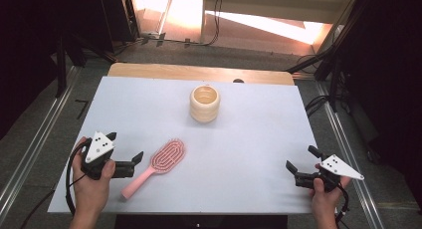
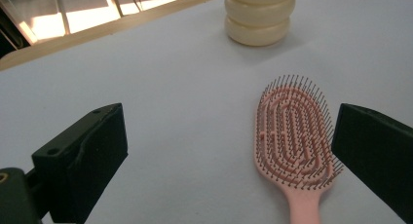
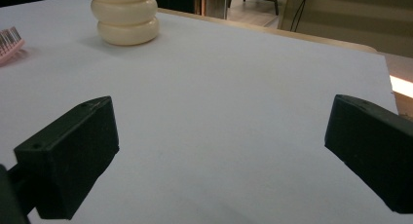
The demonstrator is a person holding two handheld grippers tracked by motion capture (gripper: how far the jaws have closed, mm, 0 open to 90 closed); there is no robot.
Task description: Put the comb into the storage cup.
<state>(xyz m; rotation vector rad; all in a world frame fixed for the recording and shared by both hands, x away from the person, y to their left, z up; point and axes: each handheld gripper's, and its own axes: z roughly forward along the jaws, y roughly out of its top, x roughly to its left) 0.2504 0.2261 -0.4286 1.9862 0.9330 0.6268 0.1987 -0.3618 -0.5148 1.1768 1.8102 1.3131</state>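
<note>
Lying lower left of frame beside the spread left gripper (image 1: 127,149), the brush (image 1: 157,165) looks light and stiff; its slim handle suits gripping.

The white table (image 1: 239,154) bears a pink hairbrush (image 1: 160,163) and a cream cup (image 1: 205,103).

Right gripper (image 3: 221,151), jaws spread wide above the white table (image 3: 234,87); cream ribbed cup (image 3: 125,20) beyond, pink hairbrush (image 3: 9,43) at the left edge.
</note>
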